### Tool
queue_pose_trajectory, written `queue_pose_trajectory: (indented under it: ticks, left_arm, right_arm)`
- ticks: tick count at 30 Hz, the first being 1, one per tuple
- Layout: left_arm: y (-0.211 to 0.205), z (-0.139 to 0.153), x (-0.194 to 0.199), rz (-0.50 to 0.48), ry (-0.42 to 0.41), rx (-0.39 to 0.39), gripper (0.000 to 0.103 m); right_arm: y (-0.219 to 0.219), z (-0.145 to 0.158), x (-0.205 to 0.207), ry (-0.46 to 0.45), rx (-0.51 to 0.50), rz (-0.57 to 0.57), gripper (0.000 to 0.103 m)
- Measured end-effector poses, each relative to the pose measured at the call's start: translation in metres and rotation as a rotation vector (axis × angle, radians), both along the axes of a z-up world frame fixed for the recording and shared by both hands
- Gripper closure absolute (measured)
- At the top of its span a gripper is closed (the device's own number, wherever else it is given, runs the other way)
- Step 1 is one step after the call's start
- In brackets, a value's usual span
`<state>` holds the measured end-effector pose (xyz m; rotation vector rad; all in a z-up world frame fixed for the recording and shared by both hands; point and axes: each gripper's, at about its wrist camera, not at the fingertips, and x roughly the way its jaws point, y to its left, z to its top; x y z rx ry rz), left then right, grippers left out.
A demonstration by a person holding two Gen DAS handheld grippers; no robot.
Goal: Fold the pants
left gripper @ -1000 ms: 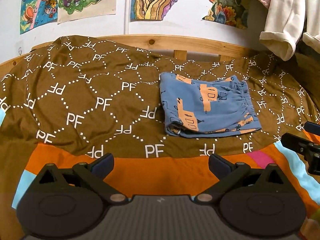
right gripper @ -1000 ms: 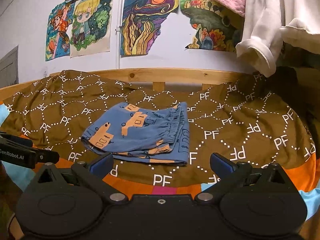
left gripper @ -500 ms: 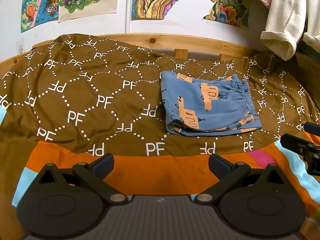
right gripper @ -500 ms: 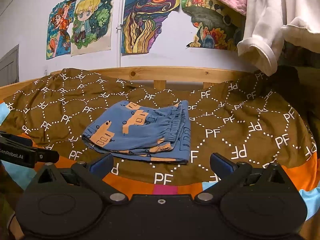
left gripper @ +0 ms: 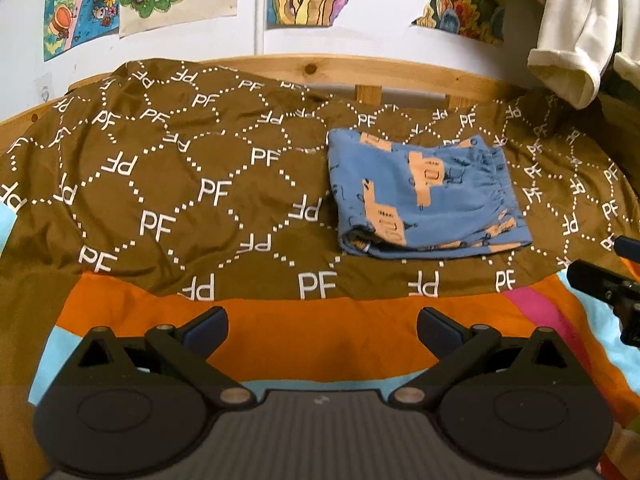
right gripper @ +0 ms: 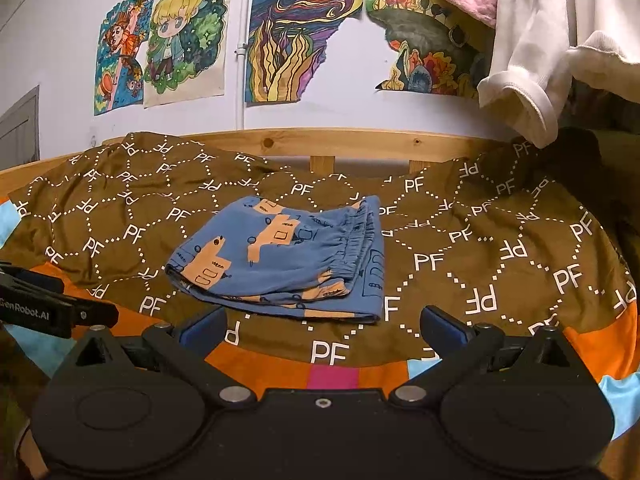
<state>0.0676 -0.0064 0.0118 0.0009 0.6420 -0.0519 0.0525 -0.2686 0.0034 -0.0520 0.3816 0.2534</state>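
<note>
The blue pants (left gripper: 428,196) with orange prints lie folded into a compact rectangle on the brown "PF" blanket (left gripper: 180,184), right of centre in the left wrist view. They also show in the right wrist view (right gripper: 288,260), just beyond my right gripper. My left gripper (left gripper: 322,326) is open and empty, held back over the orange band of the bedding. My right gripper (right gripper: 322,326) is open and empty, close to the pants' near edge. Each gripper shows at the edge of the other's view: the right one (left gripper: 608,284), the left one (right gripper: 48,308).
A wooden bed rail (right gripper: 360,146) runs along the back, below a wall with colourful posters (right gripper: 292,36). White and pink garments (right gripper: 552,40) hang at the upper right. Orange, pink and light blue bedding (left gripper: 320,344) lies at the near edge.
Both views have shifted very slightly. The pants lie as before and both grippers stay open.
</note>
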Motion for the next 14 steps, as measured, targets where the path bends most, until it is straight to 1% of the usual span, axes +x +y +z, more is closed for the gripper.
queue_pose_trajectory:
  ticks: [4, 14]
  left_arm:
    - [0.0004, -0.0018, 0.0005, -0.003, 0.013, 0.000, 0.000]
    - [0.0002, -0.0025, -0.0006, -0.007, 0.015, -0.001, 0.000]
  right_arm:
    - [0.0006, -0.0014, -0.0001, 0.003, -0.004, 0.004, 0.001]
    - [0.0017, -0.0023, -0.0008, 0.007, -0.008, 0.008, 0.001]
